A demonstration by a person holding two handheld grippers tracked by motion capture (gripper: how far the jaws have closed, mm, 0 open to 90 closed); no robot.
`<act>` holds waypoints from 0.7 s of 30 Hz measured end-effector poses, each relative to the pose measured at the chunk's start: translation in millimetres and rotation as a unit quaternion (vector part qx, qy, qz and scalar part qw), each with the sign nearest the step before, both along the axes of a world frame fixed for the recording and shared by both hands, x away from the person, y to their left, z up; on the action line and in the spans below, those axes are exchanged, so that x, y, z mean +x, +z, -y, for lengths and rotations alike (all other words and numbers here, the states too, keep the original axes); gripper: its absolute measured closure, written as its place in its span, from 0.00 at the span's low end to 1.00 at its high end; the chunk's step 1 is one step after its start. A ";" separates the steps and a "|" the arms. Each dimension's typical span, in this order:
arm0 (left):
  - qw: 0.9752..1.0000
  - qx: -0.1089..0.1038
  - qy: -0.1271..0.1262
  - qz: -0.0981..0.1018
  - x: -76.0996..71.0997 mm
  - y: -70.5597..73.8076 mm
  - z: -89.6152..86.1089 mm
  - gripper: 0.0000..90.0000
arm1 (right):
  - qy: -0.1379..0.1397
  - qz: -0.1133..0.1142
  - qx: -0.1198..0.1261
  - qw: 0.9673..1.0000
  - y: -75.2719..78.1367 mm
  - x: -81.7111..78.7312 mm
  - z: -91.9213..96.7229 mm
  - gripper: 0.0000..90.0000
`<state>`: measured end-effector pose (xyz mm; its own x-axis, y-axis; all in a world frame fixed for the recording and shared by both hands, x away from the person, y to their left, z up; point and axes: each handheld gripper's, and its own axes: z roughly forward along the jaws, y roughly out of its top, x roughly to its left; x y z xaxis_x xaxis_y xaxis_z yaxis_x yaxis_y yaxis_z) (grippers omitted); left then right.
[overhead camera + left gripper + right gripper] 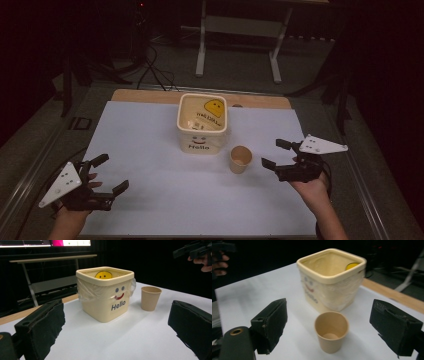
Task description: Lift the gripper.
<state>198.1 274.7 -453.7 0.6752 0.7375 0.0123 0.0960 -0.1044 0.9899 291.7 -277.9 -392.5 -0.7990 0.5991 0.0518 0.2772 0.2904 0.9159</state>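
Right gripper (328,327): two black padded jaws set wide apart, nothing between the pads. Small tan paper cup (331,331) upright and empty on the white-topped desk (257,293), just ahead of the jaws. Behind it, close but apart, a cream square plastic bin (332,280) with clear film liner, toward the desk's far wooden edge.
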 end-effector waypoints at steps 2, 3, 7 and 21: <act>1.000 0.001 0.000 0.000 -0.4 0.0 0.2 0.02 | 0.006 -0.005 -0.005 1.000 -3.5 5.1 -4.5 0.17; 1.000 0.002 -0.002 0.000 -0.5 0.1 0.3 0.02 | 0.012 -0.008 -0.006 1.000 -5.1 7.3 -6.6 0.18; 1.000 0.003 -0.002 0.001 -0.7 0.3 0.4 0.02 | 0.021 -0.017 -0.014 1.000 -11.2 14.7 -15.0 0.18; 1.000 0.006 -0.005 -0.001 -0.4 0.0 1.0 0.02 | 0.056 -0.037 -0.056 0.996 -28.8 30.9 -37.1 0.24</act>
